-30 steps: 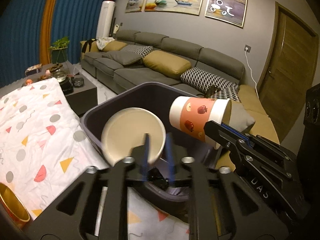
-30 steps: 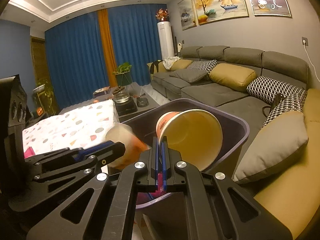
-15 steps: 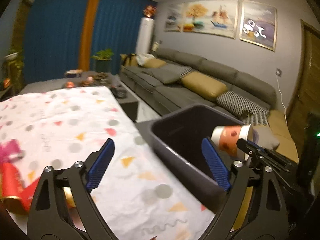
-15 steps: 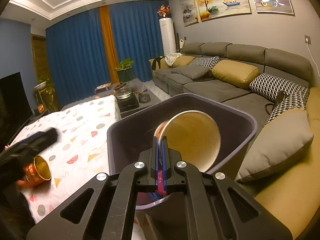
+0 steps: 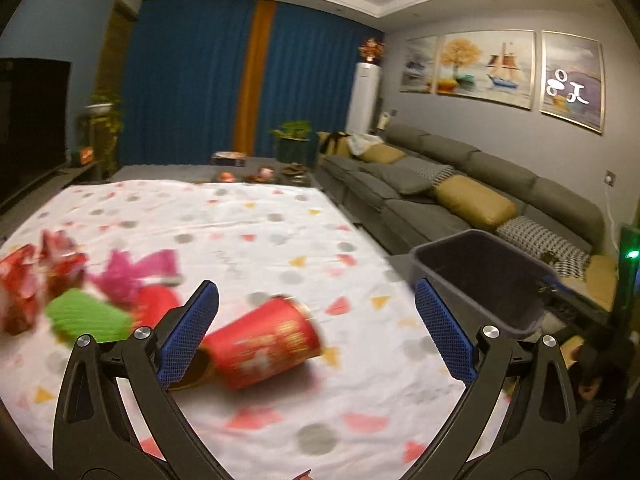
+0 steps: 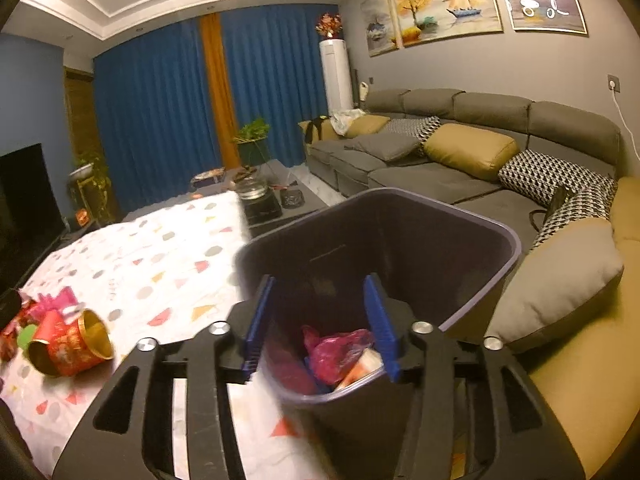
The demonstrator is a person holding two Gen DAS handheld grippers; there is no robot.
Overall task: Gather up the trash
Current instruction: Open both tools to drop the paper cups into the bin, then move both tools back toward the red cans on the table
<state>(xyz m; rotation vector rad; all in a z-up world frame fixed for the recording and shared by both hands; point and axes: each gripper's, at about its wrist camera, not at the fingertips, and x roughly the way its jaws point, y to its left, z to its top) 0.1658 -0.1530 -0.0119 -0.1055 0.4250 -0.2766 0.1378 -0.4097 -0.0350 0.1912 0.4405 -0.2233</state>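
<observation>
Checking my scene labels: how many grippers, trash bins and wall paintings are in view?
Grippers: 2, left gripper and right gripper
Trash bin: 1
Wall paintings: 3
Total: 6

Patterned tablecloth (image 5: 256, 236) carries red cup (image 5: 262, 342), wrappers (image 5: 44, 280).

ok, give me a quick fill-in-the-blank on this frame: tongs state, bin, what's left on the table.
1. Both the left tongs and the right tongs are ____.
2. The right tongs hover over the dark ____, which holds a pink bag.
3. The red cup lies on its ____ on the patterned tablecloth.

Missing words: open; bin; side
</observation>
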